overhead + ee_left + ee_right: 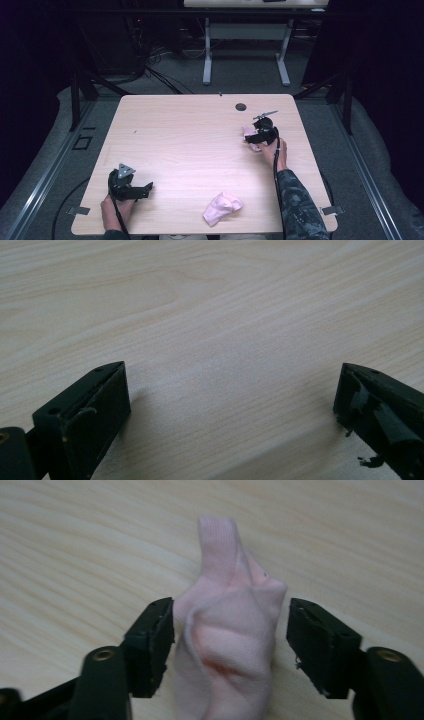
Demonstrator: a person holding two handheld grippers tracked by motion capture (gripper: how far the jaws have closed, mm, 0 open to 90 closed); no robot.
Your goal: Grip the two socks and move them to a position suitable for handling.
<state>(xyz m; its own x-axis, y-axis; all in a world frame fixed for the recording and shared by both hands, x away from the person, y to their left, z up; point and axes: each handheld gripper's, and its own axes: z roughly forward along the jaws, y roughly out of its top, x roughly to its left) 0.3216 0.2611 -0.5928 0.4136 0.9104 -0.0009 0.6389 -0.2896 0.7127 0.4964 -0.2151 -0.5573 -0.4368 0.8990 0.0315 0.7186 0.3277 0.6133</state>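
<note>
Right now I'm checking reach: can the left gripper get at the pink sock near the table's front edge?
Probably yes. The left gripper is open, and bare table lies between it and the pink sock.

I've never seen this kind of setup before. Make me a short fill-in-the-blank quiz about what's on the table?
1. The right tool has a ____ sock between its jaws.
2. The left tool has only bare ____ between its jaws.
3. A second sock lies near the table's ____ edge in the high view.

Missing words: pink; table; bottom
</note>
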